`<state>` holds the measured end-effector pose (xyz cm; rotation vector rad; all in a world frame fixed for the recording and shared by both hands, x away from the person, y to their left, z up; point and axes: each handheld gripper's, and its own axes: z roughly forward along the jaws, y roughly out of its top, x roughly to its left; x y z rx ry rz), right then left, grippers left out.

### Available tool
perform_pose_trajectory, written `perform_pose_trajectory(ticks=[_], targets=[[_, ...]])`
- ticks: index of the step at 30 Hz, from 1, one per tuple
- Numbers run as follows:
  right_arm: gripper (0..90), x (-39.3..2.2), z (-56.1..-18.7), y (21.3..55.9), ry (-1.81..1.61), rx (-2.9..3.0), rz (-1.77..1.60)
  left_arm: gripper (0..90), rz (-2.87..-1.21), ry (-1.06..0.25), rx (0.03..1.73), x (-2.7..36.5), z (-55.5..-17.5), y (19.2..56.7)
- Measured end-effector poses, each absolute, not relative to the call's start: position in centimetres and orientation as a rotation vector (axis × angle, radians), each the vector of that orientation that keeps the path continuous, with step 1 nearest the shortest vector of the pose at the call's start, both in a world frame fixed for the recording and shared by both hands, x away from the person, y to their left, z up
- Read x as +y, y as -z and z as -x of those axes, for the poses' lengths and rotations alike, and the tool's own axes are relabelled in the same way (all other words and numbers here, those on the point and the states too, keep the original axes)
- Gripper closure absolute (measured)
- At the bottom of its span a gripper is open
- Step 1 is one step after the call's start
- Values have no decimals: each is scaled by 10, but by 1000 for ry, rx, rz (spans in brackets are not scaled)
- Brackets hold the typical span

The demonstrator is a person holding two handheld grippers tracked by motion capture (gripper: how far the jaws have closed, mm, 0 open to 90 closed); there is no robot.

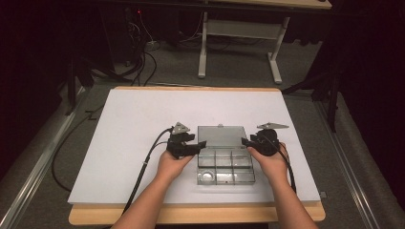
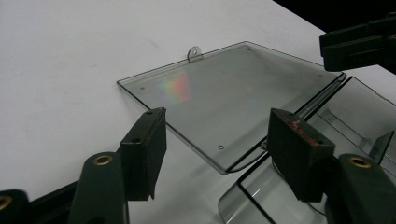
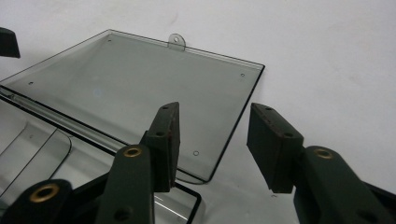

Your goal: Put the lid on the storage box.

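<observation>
Clear, smoke-tinted hard plastic is what I am working with: a shallow compartment box lying in the lower middle of the high view, its flat hinged lid thrown open and resting on the white counter just behind it. Nearest me, the box's divided tray sits between my two hands. My left claw hangs at the left end of the hinge line with its jaws standing wide and nothing between them; in the left gripper view the lid's near corner lies below the gap. My right claw stands at the right end, jaws parted and empty as well, with the lid's other corner under the gap in the right gripper view.

I judge the box light, stiff and slick, with thin walls that could crack or skate away under a hard pinch. The best hold looks to be the lid's side edges near the far corners, or the small tab on its far edge. Farther off, past the counter, grey floor and a table frame sit at the top of the frame.
</observation>
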<state>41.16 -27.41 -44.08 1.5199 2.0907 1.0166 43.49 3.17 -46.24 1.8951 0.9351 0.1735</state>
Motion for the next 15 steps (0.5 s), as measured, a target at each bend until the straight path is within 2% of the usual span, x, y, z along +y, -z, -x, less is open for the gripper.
perform_pose_trajectory(ticks=[15], targets=[[441,-269,-423,454,-1058,2114,-1600,319,-1844,-55,993,29,-446,472]])
